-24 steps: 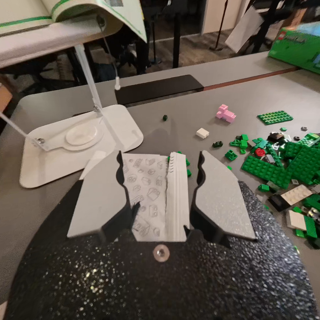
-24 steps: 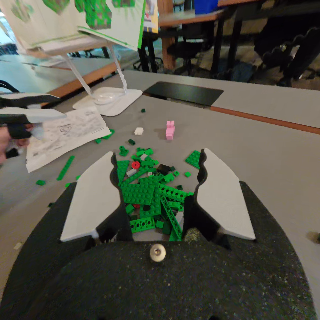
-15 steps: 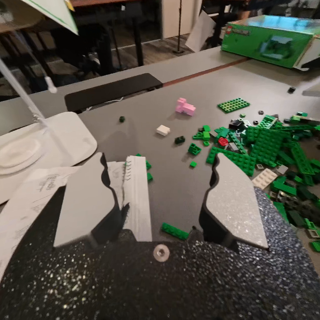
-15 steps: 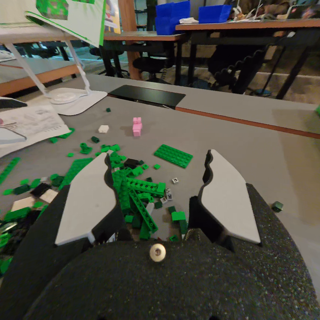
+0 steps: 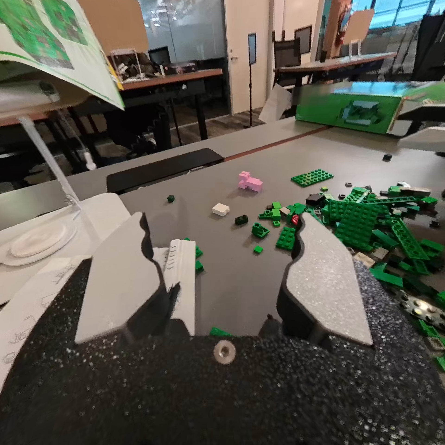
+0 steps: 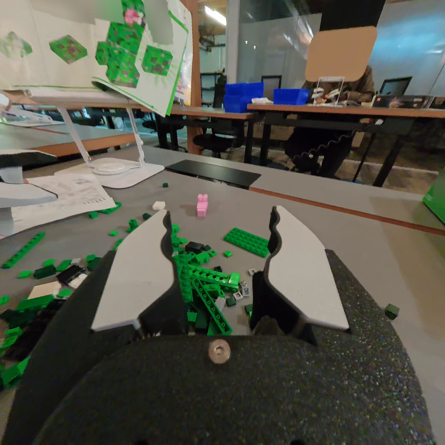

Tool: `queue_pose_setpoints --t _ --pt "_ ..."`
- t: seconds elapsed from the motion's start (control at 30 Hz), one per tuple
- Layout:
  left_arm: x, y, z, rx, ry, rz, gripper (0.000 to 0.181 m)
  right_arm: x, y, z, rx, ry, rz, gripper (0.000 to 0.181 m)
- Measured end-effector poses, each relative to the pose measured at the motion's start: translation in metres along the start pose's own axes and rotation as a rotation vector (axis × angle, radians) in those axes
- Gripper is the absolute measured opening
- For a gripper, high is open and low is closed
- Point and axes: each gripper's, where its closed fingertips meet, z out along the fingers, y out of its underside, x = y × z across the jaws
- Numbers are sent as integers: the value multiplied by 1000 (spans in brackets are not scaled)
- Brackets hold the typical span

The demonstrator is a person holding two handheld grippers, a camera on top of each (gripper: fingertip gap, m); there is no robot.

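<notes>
My left gripper [image 5: 222,216] is open and empty, low over the grey table [image 5: 228,284]. A white printed paper sheet [image 5: 180,265] lies by its left finger, and a white brick [image 5: 220,209] lies just ahead. A pile of green bricks [image 5: 356,221] lies to its right. My right gripper [image 6: 220,212] is open and empty over the same pile [image 6: 204,277]. A green plate [image 6: 246,242] lies by its right finger, and a pink brick animal [image 6: 202,204] stands ahead. The left gripper [image 6: 24,178] shows at the left edge of the right wrist view.
A white stand [image 5: 48,231] at the left holds an open booklet [image 5: 48,43] overhanging the table. A green box [image 5: 349,113] sits at the far right. A black panel [image 5: 163,166] lies along the table's back. A person sits at a desk behind [image 6: 337,96]. From the right gripper's tips to the green plate [image 6: 246,242] is close to 12 centimeters. Seen from the left wrist view [image 5: 314,177] as well. The pink brick animal [image 6: 202,204] is about 20 centimeters from both grippers' fingertips.
My left gripper has swung right, off the paper sheet toward the bricks, and opened wider. My right gripper has moved right over the pile and opened a little. Both views have tilted up.
</notes>
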Motion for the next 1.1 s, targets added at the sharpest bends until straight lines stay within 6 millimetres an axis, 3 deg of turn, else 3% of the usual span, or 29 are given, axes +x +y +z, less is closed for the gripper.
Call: queue_pose_setpoints --t 0.13,0.73,1.1 --pt "-11 -4 -4 35 -56 -25 116 0 -5 -3 38 0 -3 80" --pt "-12 -4 -2 40 -64 18 107 -8 -10 0 69 -31 -43 83" --pt "-8 -6 2 46 -39 35 99 -11 -3 2 18 -71 -32 64"
